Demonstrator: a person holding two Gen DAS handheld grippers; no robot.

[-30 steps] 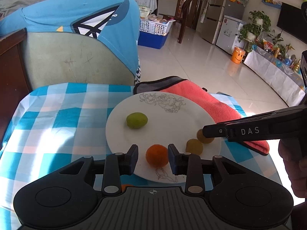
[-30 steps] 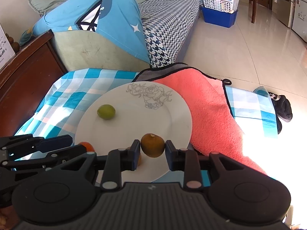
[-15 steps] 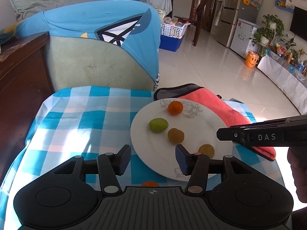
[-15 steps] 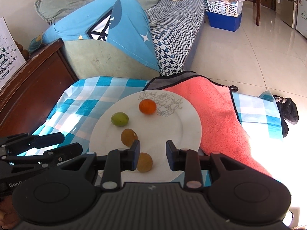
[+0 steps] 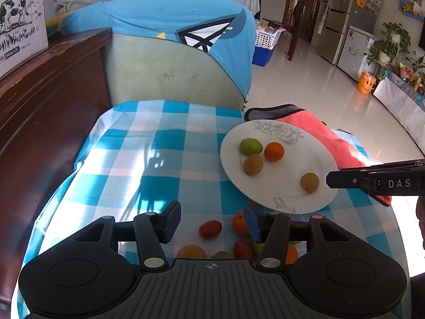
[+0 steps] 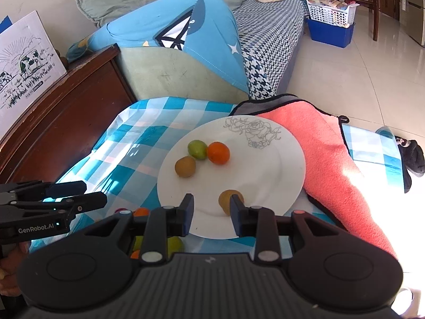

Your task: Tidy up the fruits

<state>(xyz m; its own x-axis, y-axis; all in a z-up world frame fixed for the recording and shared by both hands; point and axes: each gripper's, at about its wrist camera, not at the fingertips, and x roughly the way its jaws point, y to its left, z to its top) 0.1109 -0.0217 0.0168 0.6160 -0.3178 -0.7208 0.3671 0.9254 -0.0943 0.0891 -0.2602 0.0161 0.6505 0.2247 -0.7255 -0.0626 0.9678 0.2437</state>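
A white plate (image 5: 308, 159) (image 6: 268, 164) holds a green fruit (image 5: 250, 146) (image 6: 197, 149), an orange (image 5: 274, 151) (image 6: 218, 153) and two brown fruits (image 5: 253, 164) (image 5: 309, 182) (image 6: 185, 167) (image 6: 228, 201). Several loose fruits lie on the checked cloth near me, among them a red one (image 5: 210, 229) and an orange one (image 5: 239, 223). My left gripper (image 5: 212, 222) (image 6: 79, 195) is open and empty above the loose fruits. My right gripper (image 6: 211, 212) is open and empty over the plate's near edge, and its fingers (image 5: 345, 179) show at the plate's right edge.
A pink towel (image 5: 324, 138) (image 6: 332, 164) lies right of the plate. A sofa with a blue garment (image 5: 172, 26) stands behind the table. A dark wooden cabinet (image 5: 39, 101) is at the left. The table edge drops to a tiled floor at the right.
Both grippers opened, released their fruits on the plate and drew back toward me. The orange and a brown fruit now lie by the green one. Loose fruits came into view.
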